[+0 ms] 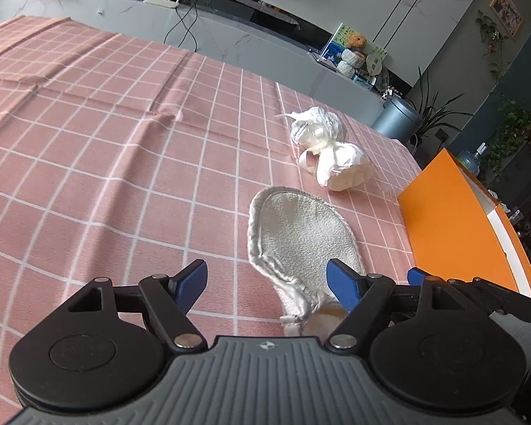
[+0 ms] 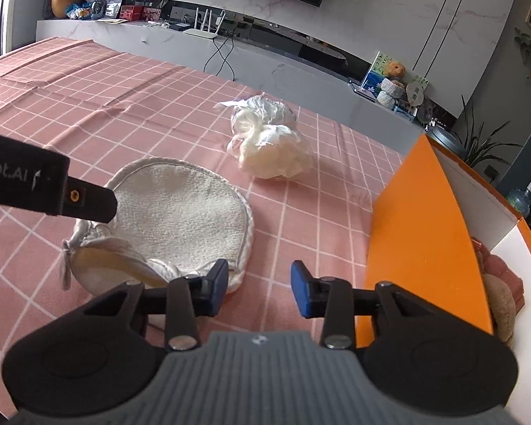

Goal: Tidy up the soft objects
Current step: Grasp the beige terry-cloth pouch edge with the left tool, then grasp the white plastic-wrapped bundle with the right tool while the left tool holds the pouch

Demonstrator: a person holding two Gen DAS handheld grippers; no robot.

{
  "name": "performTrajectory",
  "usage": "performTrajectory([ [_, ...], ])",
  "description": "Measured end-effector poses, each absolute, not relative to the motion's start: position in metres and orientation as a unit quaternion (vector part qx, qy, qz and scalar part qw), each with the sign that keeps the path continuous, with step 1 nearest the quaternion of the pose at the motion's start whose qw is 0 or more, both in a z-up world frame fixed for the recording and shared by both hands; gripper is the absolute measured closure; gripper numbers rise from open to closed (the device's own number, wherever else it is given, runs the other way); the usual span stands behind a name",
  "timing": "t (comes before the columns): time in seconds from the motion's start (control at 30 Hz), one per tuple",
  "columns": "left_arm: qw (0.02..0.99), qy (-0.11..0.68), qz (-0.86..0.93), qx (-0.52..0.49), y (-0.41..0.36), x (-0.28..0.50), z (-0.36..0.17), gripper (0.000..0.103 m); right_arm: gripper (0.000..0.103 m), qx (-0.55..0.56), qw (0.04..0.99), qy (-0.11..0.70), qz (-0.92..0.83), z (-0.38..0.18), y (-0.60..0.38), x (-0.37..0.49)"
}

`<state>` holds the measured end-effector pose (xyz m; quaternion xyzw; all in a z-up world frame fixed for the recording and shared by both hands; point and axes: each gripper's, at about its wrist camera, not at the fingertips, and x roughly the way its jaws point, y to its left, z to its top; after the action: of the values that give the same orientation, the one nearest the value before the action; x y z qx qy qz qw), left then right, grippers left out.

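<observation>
A grey-white terry mitt (image 1: 301,226) with a satin rim lies flat on the pink checked tablecloth (image 1: 124,148). My left gripper (image 1: 267,278) stands wide open over the mitt's cuff end; the cuff lies between the jaws, close to the right finger, and no pad presses on it. In the right wrist view the mitt (image 2: 180,209) is just left of my right gripper (image 2: 259,283). That gripper is open, with bare cloth between its fingers and its left finger over the mitt's edge. A white bundle in a clear bag (image 1: 331,148) (image 2: 272,141) lies farther back.
An orange box (image 2: 417,233) (image 1: 453,219) with a white inside stands at the right and holds pink and tan soft things (image 2: 502,283). The left tool's black housing (image 2: 53,187) reaches in over the mitt. A low grey cabinet (image 2: 265,60) runs behind the table.
</observation>
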<state>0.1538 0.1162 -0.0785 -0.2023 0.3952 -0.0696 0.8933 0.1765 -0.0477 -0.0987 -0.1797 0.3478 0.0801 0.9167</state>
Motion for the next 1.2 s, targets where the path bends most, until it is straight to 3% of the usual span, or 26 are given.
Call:
performTrajectory([
  [0.2,0.883,0.411,-0.084,-0.211,0.105,0.168,-0.092,0.013,0.066,-0.153,0.912,0.366,0.102,-0.109,-0.048,0.184],
  [0.3,0.886,0.406,-0.100,-0.199,0.094,0.171,-0.092,0.017,0.074,-0.155,0.912,0.362,0.115,-0.112,-0.043,0.183],
  [0.5,0.902,0.397,-0.106,-0.134,0.068,0.175,-0.093,0.058,0.089,-0.161,0.910,0.358,0.131,-0.114,-0.033,0.181],
  [0.53,0.903,0.397,-0.105,-0.127,0.066,0.176,-0.093,0.072,0.089,-0.161,0.910,0.358,0.131,-0.113,-0.032,0.182],
  [0.57,0.904,0.397,-0.103,-0.117,0.064,0.176,-0.094,0.079,0.089,-0.161,0.910,0.359,0.131,-0.113,-0.033,0.182],
  [0.7,0.911,0.391,-0.101,-0.089,0.062,0.173,-0.094,0.088,0.089,-0.155,0.908,0.364,0.136,-0.111,-0.032,0.183],
  [0.77,0.914,0.383,-0.097,-0.089,0.067,0.172,-0.091,0.090,0.088,-0.152,0.909,0.361,0.144,-0.107,-0.030,0.184],
  [0.83,0.920,0.371,-0.089,-0.090,0.077,0.172,-0.085,0.091,0.076,-0.150,0.911,0.354,0.148,-0.102,-0.027,0.185],
  [0.97,0.927,0.355,-0.063,-0.099,0.102,0.177,-0.075,0.091,0.070,-0.148,0.920,0.335,0.143,-0.088,-0.021,0.197],
  [1.2,0.935,0.335,-0.034,-0.116,0.135,0.202,-0.064,0.091,0.049,-0.135,0.936,0.307,0.105,-0.072,-0.010,0.244],
])
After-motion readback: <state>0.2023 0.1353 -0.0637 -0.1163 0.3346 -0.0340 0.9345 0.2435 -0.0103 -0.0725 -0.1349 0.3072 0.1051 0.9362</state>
